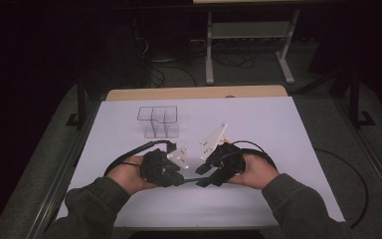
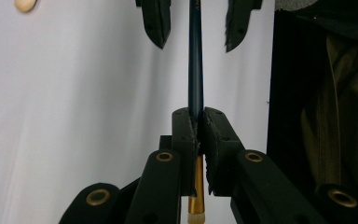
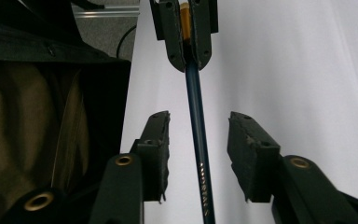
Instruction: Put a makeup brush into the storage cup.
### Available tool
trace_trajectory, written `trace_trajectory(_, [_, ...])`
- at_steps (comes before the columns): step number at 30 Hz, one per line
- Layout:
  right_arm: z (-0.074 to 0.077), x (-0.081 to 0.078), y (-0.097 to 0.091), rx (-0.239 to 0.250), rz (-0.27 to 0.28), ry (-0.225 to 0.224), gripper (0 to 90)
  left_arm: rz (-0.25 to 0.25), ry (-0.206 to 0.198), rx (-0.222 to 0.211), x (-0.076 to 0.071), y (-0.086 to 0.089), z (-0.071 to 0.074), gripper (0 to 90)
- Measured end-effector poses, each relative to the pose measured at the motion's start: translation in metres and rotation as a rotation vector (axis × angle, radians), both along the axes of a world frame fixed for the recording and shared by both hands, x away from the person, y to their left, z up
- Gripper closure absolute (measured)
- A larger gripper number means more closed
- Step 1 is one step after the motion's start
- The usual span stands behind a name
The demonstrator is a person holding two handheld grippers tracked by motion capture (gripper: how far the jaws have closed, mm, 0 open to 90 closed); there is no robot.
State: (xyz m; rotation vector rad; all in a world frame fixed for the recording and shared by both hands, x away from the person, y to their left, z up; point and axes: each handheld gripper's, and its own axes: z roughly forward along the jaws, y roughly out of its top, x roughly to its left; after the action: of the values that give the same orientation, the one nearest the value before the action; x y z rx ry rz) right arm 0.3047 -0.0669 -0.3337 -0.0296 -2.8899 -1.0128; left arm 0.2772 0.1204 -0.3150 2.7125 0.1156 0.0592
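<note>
The left gripper (image 2: 196, 122) is clamped on a brush (image 2: 195, 60), its jaws pinching the dark blue handle just above the gold ferrule, with the pale bristle tip poking out at the bottom centre of the left gripper view. The handle runs straight up that frame and passes between the right gripper's jaws at the top, which stand apart on either side of it without touching.

In the right gripper view the same thing shows from the other end: the right gripper (image 3: 198, 135) has its jaws spread, the brush (image 3: 198, 140) lying in the gap between them (a little nearer the left jaw than the right). In the high view both grippers meet low in the middle of the frame over the white table (image 1: 288, 129), with a clear holder (image 1: 158, 121) above them.

The risk, as I judge it, is an off-centre close: one pad would reach the handle first, lever it sideways and twist it in the left gripper's pinch. If the left gripper lets go before the right has a firm hold, the brush would drop.
</note>
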Motion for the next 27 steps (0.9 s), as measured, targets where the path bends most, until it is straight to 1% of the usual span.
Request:
trace_trajectory(5, [-0.0006,-0.0017,0.0003,-0.019,0.008,0.016,65.9,-0.006,-0.003,0.003,-0.0005,-0.0035,0.0,83.5])
trace_trajectory(8, [-0.0012,-0.0025,0.0004,-0.024,0.018,0.017,69.2,-0.011,0.0,0.005,-0.0014,-0.0045,0.0002,83.5])
trace_trajectory(18, [-0.0031,-0.003,0.0026,-0.024,0.03,0.021,73.4,-0.025,-0.005,0.007,-0.0015,-0.0062,0.0028,83.5])
trace_trajectory(23, [-0.0033,-0.0034,0.002,-0.023,0.033,0.02,78.9,-0.028,-0.006,0.006,-0.0017,-0.0059,0.0032,83.5])
trace_trajectory(27, [-0.0034,-0.0033,0.0018,-0.019,0.033,0.024,79.9,-0.03,-0.007,0.007,-0.002,-0.0067,0.0036,83.5])
